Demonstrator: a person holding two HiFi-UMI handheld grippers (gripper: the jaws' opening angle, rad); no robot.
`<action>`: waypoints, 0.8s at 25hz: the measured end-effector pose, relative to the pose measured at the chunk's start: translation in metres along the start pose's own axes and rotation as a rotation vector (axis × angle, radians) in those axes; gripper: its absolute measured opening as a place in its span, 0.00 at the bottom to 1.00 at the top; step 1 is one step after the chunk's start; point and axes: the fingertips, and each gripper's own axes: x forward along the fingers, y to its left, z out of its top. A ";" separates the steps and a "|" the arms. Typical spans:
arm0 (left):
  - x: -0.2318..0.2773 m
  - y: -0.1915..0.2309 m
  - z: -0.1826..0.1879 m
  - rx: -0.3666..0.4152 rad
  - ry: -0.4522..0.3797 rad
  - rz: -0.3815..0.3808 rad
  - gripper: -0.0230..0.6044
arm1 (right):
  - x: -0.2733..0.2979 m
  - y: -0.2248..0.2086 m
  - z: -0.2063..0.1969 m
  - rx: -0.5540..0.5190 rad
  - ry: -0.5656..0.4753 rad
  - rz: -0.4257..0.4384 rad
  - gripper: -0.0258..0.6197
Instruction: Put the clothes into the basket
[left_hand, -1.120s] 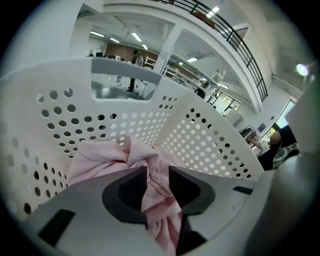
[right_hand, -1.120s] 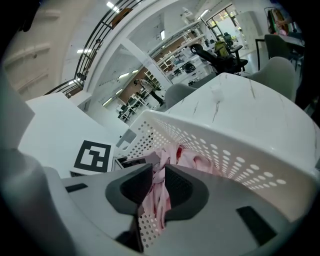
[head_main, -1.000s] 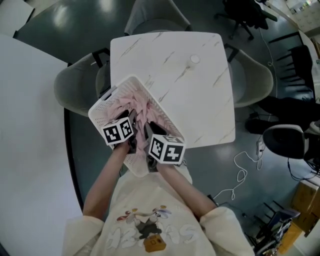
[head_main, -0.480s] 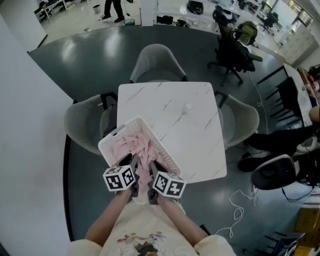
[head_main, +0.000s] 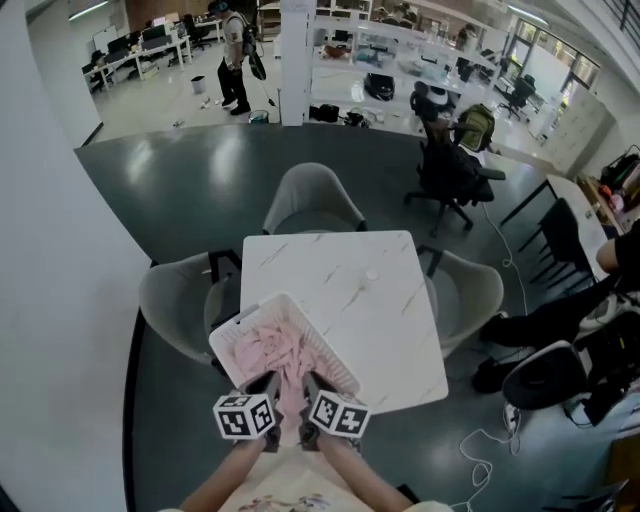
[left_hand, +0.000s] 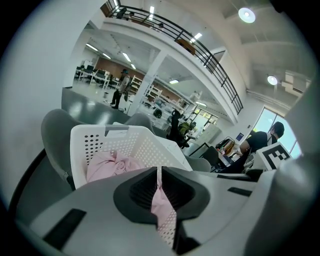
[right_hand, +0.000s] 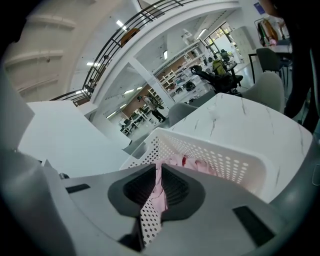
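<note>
A white perforated basket stands on the near left corner of the white marble table, with pink clothes heaped in it. Both grippers sit side by side at its near rim. My left gripper is closing to a slit, and its pads pinch a strip of pink cloth. My right gripper is closing the same way on a fold of pink cloth. Past the left gripper the basket holds more pink cloth. The right gripper also looks over the basket.
Grey chairs stand at the table's far side, left and right. A small white thing lies on the tabletop. A white wall runs along the left. A black office chair stands further back.
The head view has pulled back and tilted up, so the table and basket look smaller. Both grippers stay at the basket's near rim, now closer together with pink cloth between them.
</note>
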 end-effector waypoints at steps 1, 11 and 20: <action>-0.004 0.000 -0.004 0.000 0.005 -0.003 0.09 | -0.002 0.003 -0.002 -0.006 -0.002 0.003 0.10; -0.028 -0.005 -0.031 0.012 -0.011 -0.036 0.08 | -0.017 0.010 -0.032 -0.079 -0.001 0.007 0.10; -0.050 -0.003 -0.063 0.032 0.033 -0.036 0.08 | -0.036 0.015 -0.060 -0.171 -0.022 -0.016 0.10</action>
